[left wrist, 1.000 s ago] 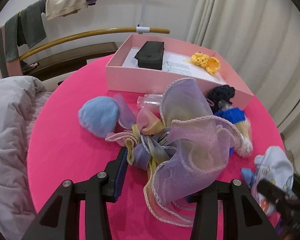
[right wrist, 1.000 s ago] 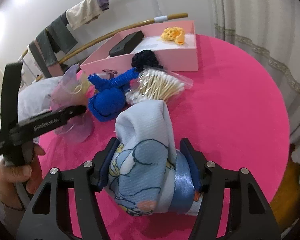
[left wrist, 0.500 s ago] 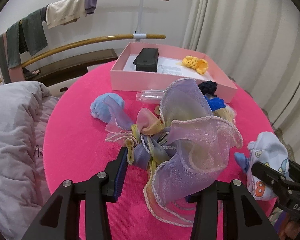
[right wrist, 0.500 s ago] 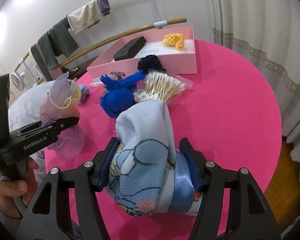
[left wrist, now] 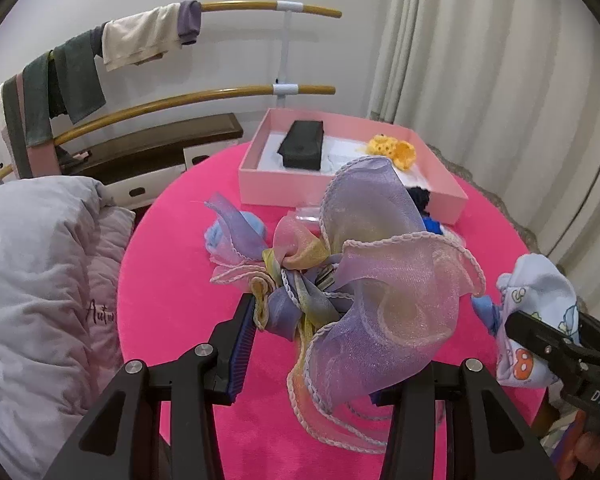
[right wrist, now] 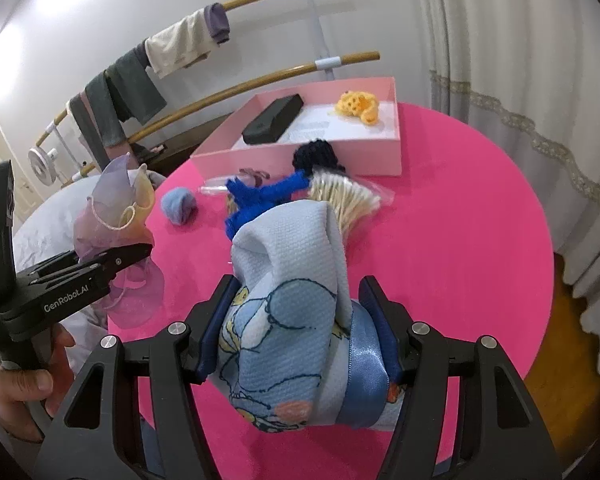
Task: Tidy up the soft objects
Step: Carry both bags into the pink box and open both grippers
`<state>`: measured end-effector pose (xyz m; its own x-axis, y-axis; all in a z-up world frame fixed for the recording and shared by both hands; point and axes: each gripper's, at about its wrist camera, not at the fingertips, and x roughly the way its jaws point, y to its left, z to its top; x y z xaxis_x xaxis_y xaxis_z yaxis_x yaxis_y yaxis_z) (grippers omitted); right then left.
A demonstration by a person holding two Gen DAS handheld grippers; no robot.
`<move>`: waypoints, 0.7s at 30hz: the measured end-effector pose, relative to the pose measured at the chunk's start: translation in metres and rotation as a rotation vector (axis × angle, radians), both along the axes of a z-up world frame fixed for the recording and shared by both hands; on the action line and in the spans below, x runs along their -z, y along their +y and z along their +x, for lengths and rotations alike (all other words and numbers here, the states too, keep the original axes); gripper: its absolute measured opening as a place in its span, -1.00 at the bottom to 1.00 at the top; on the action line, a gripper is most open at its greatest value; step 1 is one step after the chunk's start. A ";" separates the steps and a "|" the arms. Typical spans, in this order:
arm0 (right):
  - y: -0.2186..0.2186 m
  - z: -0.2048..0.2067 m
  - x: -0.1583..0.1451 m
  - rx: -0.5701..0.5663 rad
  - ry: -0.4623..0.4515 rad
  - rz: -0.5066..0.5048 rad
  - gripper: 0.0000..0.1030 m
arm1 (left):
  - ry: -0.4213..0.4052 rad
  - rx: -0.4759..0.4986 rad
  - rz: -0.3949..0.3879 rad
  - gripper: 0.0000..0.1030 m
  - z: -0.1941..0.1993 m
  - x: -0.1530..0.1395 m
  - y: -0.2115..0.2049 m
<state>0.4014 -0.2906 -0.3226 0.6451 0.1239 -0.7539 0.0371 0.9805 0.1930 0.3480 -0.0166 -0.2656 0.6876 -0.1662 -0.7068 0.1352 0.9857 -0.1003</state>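
Observation:
A sheer purple, pink and yellow organza scarf [left wrist: 380,280] billows up between my left gripper's [left wrist: 320,344] fingers, which are shut on it above the round pink table [left wrist: 172,280]. Its right finger is hidden behind the fabric. My right gripper [right wrist: 296,292] is shut on a bunched light blue printed cloth [right wrist: 292,320] with a blue satin ribbon, lifted off the table. In the right wrist view the left gripper [right wrist: 140,250] and the scarf [right wrist: 116,208] hang at the left, with a hand below. The printed cloth [left wrist: 540,292] also shows at the left wrist view's right edge.
A pink box [right wrist: 360,156] at the back holds a black case [right wrist: 272,124] and a yellow knit piece [right wrist: 356,106]. In front lie a black knit item [right wrist: 314,154], a blue knit item [right wrist: 268,196], bagged cotton swabs [right wrist: 348,196] and a blue fluffy ball [right wrist: 179,204]. A quilt [left wrist: 32,260] and a clothes rack [left wrist: 140,44] stand left.
Both grippers have risen and drawn back from the table with their loads, the left one more. The scarf has come off the table and the box looks farther away.

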 end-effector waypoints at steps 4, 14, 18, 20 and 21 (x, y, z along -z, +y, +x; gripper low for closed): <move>0.004 0.010 -0.014 -0.023 -0.027 -0.009 0.14 | -0.026 -0.009 0.003 -0.19 0.003 -0.016 0.004; 0.006 0.059 -0.061 -0.057 -0.118 -0.031 0.14 | -0.108 -0.018 0.002 -0.19 0.031 -0.063 -0.001; 0.002 0.080 -0.076 -0.061 -0.146 -0.031 0.14 | -0.133 -0.023 0.004 -0.19 0.047 -0.079 -0.005; 0.000 0.088 -0.081 -0.061 -0.154 -0.032 0.14 | -0.142 -0.024 0.003 -0.19 0.057 -0.085 -0.007; -0.002 0.094 -0.083 -0.060 -0.158 -0.029 0.14 | -0.146 -0.024 0.003 -0.19 0.062 -0.087 -0.009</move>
<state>0.4954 -0.2924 -0.2394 0.7481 0.1453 -0.6475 -0.0499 0.9853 0.1634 0.4102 -0.0255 -0.1785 0.7870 -0.1470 -0.5992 0.1250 0.9890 -0.0786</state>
